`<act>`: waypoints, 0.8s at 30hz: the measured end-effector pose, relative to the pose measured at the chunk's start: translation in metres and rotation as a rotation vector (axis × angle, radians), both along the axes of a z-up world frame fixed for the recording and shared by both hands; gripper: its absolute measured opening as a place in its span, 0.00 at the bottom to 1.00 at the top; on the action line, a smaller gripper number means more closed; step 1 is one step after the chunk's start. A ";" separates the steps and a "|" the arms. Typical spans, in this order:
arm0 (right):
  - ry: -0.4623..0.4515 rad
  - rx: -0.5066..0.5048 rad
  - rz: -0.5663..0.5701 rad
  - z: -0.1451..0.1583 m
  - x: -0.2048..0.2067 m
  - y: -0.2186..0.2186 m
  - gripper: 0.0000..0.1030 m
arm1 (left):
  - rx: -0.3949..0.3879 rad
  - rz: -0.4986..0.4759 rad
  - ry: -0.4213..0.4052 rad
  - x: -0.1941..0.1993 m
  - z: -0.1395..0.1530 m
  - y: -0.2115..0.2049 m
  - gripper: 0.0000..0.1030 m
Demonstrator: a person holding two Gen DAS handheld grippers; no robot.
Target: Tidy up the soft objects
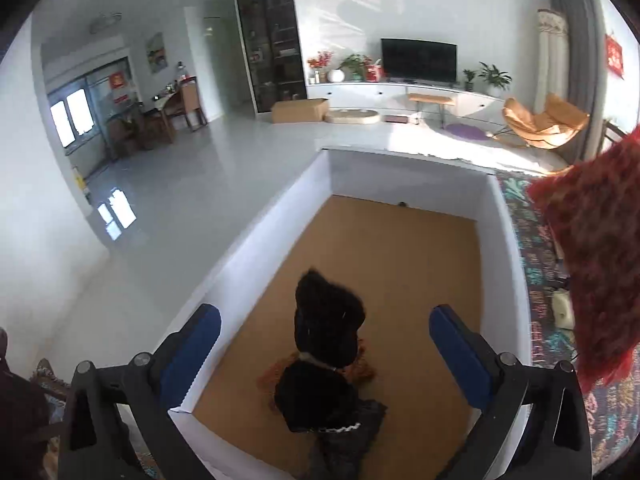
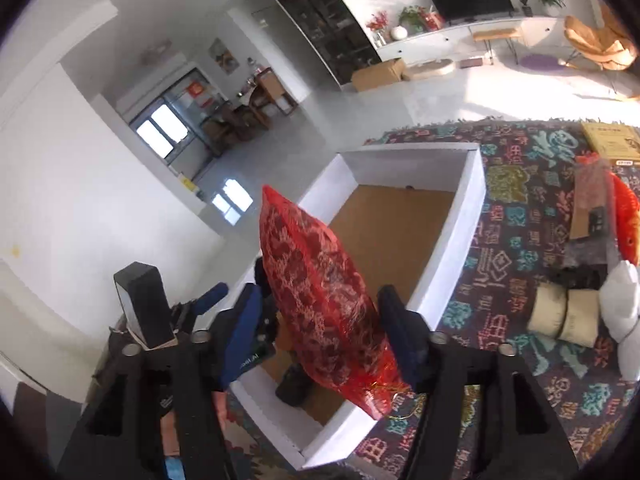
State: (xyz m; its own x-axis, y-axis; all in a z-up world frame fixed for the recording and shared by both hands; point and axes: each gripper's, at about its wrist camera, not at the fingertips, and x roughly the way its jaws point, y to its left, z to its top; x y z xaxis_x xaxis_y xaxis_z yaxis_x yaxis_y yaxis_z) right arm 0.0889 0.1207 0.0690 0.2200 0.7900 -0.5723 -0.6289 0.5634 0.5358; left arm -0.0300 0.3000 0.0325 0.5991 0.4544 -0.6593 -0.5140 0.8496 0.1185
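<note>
the job looks partly done, judging by how things lie. the white box [image 1: 508,248] with the brown floor sits directly below and ahead of the left gripper [image 1: 325,340], whose blue pads are spread wide with nothing between them; under that gap a dark plush toy [image 1: 328,328] already lies in the box, on top of something orange and a grey knitted piece that is hard to make out.

the right gripper [image 2: 320,316] is clenched on a red patterned cushion [image 2: 320,280], which stands up between its pads and hangs over the near corner of the box, so this one seems about to go in (not yet set down).

still left, well off to the right gripper's right on the patterned rug [image 2: 500,264]: two beige rolled cushions [image 2: 564,314], a white stuffed thing [image 2: 624,304] just beyond them, an orange-red soft item [image 2: 626,224] and a dark bundle [image 2: 588,224] ahead of those. most of the box floor is bare, so there is room for them
</note>
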 end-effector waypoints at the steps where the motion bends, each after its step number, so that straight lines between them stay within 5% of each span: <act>1: 0.005 -0.003 -0.002 -0.005 0.000 -0.002 0.71 | 0.007 0.023 0.009 -0.002 -0.005 0.004 1.00; 6: -0.082 -0.110 -0.132 -0.035 0.006 -0.065 0.71 | -0.041 -0.034 -0.047 -0.010 -0.011 -0.017 1.00; 11: -0.118 -0.426 -0.331 -0.115 0.015 -0.154 0.71 | -0.144 -0.317 -0.109 0.000 0.001 -0.102 1.00; 16: -0.095 -0.620 -0.517 -0.176 0.019 -0.231 0.71 | -0.219 -0.580 0.043 0.043 -0.051 -0.207 1.00; 19: -0.095 -0.659 -0.602 -0.185 0.024 -0.255 0.71 | -0.215 -0.603 0.172 0.071 -0.107 -0.245 1.00; 24: -0.067 -0.631 -0.703 -0.190 0.049 -0.274 0.77 | -0.177 -0.566 0.210 0.108 -0.146 -0.262 1.00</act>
